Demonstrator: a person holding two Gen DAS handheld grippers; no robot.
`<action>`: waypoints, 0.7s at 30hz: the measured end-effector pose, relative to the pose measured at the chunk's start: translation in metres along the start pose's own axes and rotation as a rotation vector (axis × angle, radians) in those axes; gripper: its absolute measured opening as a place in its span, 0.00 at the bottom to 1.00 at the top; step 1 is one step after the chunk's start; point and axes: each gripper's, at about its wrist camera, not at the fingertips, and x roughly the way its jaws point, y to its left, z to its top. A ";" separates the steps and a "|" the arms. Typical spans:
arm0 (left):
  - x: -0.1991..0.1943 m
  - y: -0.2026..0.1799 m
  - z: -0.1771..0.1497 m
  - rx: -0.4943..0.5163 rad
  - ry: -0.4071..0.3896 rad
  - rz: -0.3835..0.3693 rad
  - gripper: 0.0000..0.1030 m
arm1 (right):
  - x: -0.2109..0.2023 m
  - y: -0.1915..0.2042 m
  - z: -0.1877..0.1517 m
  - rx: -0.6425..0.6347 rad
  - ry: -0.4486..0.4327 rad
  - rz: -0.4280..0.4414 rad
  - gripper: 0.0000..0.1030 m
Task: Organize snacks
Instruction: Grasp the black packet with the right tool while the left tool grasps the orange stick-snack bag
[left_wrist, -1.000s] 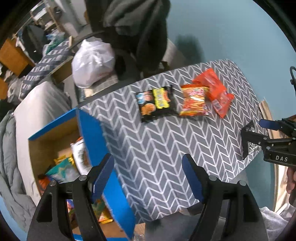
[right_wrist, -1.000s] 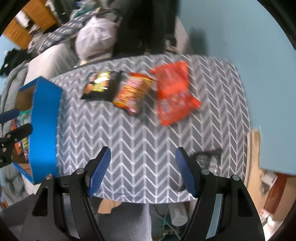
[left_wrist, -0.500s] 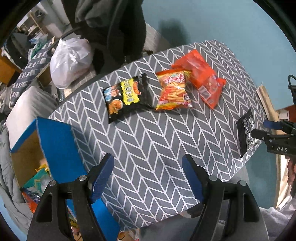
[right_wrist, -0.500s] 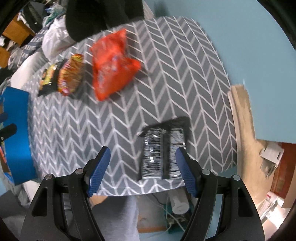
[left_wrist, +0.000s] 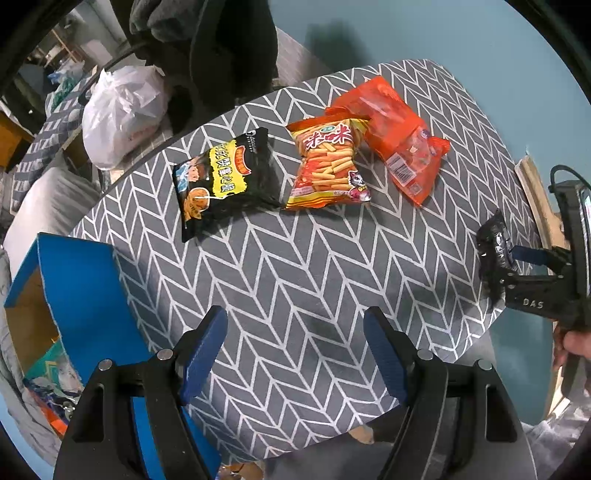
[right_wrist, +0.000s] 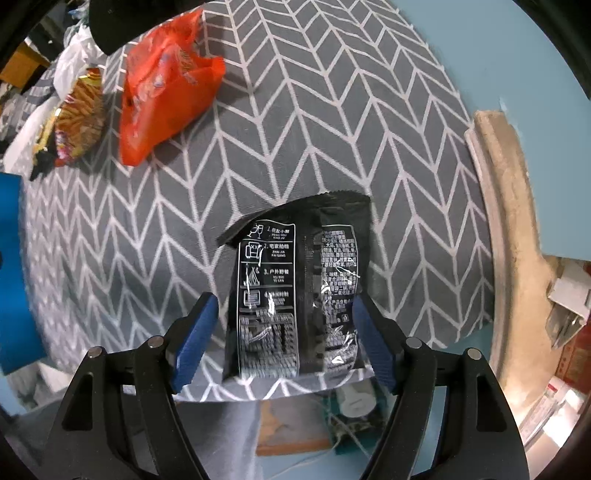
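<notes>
Task thing: the black snack packet lies flat on the table, near the lower edge of it, in the lower centre of the right wrist view, printed back side up.
Right gripper: the fingers stand wide, one at each long side of the packet; the right one is at or very near its edge, the left one clearly apart. No grip yet, nothing is held.
Left gripper: wide open and empty, above bare table in the lower centre of the left wrist view.
Other snacks: the black-and-yellow bag, the fries bag and the orange bag lie in a row in the upper part of the frame.
Box: the blue box stands at the left edge, some packets already inside.
Handling, my judgement: the packet is light, soft and puffed, with glossy film which can slip; the content probably breaks under hard pressure.
Where to hold: across the middle of the body, with a gentle squeeze, or at the crimped top seam.
</notes>
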 end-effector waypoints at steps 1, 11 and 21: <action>0.001 0.000 0.001 -0.003 0.002 -0.003 0.75 | 0.002 0.001 0.000 -0.002 -0.004 -0.005 0.72; 0.000 -0.002 0.020 -0.015 0.007 -0.014 0.75 | 0.023 -0.016 0.003 0.092 0.012 0.003 0.73; 0.002 -0.004 0.059 -0.027 -0.012 -0.023 0.78 | 0.022 0.003 0.008 0.021 -0.060 -0.006 0.61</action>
